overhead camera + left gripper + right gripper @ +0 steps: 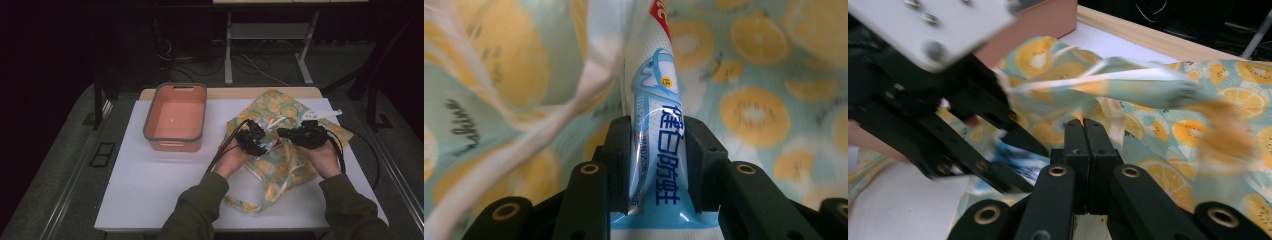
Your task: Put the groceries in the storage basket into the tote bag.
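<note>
A cloth bag (295,165) printed with orange slices lies on the right half of the white table top (160,185). My left gripper (260,142) is shut on a blue-and-white toothpaste tube (656,125), its pads pressing both sides of the tube just above the bag. The tube (1018,156) also peeks out between those jaws in the right gripper view. My right gripper (1083,127) sits on the bag (1158,130) with its jaws pressed together on the cloth, close to the right of the left one. A loose rim of the bag hangs blurred in front of it.
A salmon-pink basin (148,125) with a grey rim stands at the back left of the table top, with nothing in it. The bag's straps trail toward the front edge (250,205). Cables run from both grippers. Table legs and cords stand on the dark floor behind.
</note>
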